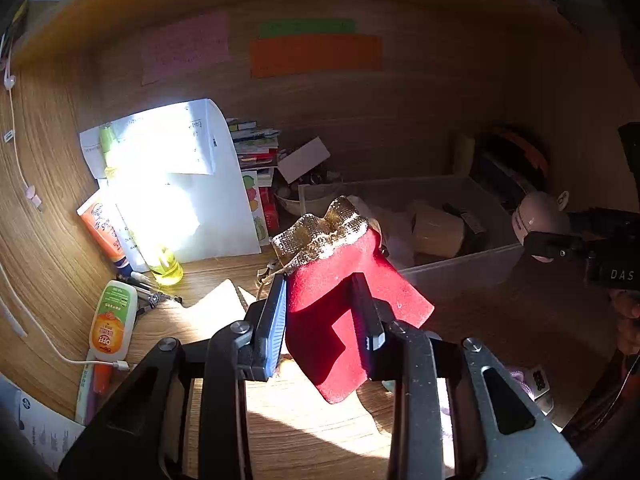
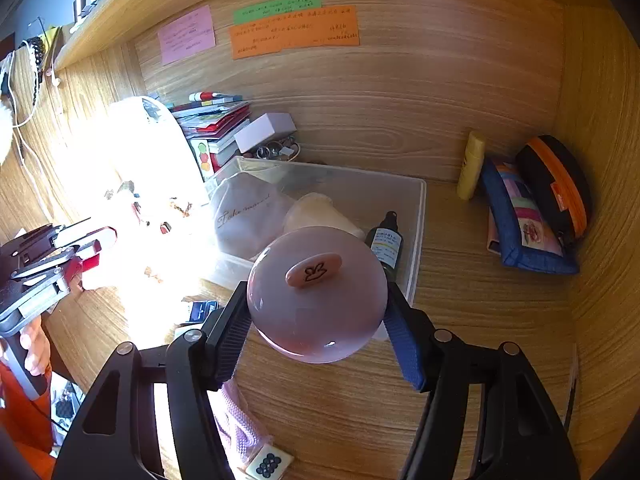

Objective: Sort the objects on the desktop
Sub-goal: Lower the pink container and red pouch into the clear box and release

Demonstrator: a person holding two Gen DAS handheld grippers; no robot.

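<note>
My left gripper (image 1: 324,312) is shut on a red velvet pouch (image 1: 340,312) with a gold mesh top, held above the desk in front of the clear plastic bin (image 1: 460,268). My right gripper (image 2: 316,320) is shut on a round pink case (image 2: 316,300) with a bunny tab on its lid, held just before the bin's near wall (image 2: 416,240). In the left wrist view the right gripper (image 1: 560,248) shows at the right edge with the pink case (image 1: 536,216). In the right wrist view the left gripper (image 2: 80,256) shows at the left in strong glare.
The bin holds a grey pouch (image 2: 248,216), a cream jar (image 2: 316,212) and a dark dropper bottle (image 2: 386,240). Papers (image 1: 180,184), tubes and an OFF bottle (image 1: 110,320) lie left. A yellow tube (image 2: 470,164) and pouches (image 2: 524,216) stand at the right wall. A mahjong tile (image 2: 270,460) lies near.
</note>
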